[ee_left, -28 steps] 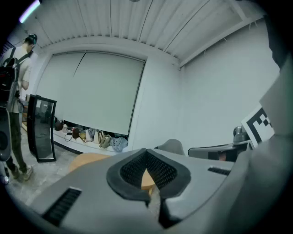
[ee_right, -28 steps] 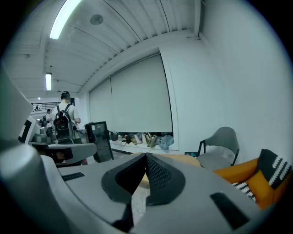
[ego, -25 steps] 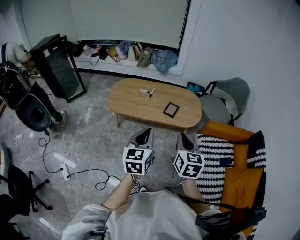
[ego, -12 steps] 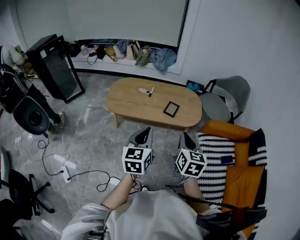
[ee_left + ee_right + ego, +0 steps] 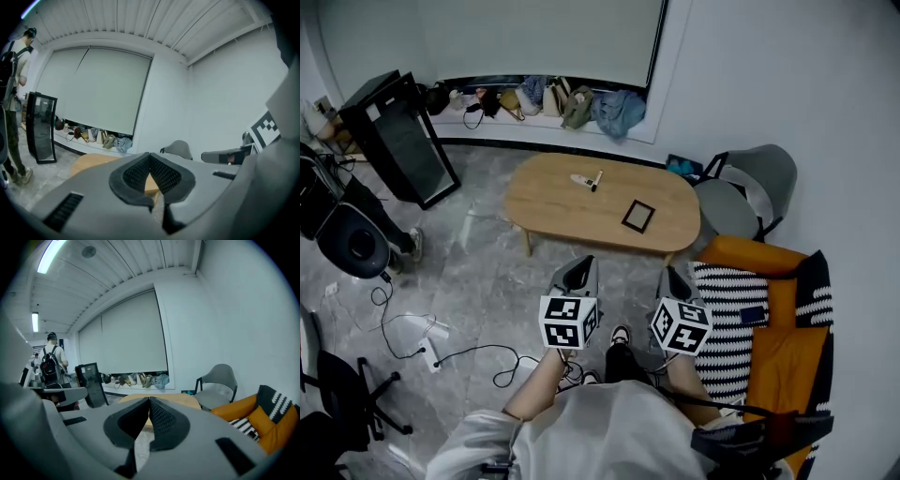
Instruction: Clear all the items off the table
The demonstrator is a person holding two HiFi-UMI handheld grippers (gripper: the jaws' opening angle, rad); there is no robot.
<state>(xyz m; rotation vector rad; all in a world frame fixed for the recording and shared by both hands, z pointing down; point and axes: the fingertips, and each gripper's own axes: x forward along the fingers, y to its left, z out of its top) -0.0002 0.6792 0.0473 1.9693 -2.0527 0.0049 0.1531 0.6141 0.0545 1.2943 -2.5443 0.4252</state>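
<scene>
A low oval wooden table (image 5: 553,206) stands ahead of me on the grey floor. On it lie a small dark square frame (image 5: 638,216) and, farther back, a small white piece beside a dark-tipped pen (image 5: 587,180). My left gripper (image 5: 585,265) and right gripper (image 5: 672,275) hover side by side short of the table's near edge, both shut and empty. The table's top (image 5: 89,163) shows just past the closed left jaws. The same table (image 5: 176,401) shows behind the closed right jaws.
A grey chair (image 5: 750,192) stands right of the table, an orange seat with a striped cushion (image 5: 759,319) at my right. Bags (image 5: 581,105) line the window sill. A black cabinet (image 5: 394,136) stands at the left. Cables (image 5: 441,347) trail on the floor. A person (image 5: 49,366) stands far left.
The view has shifted toward the table, and a shoe now shows between the two grippers. Both grippers stay shut and side by side.
</scene>
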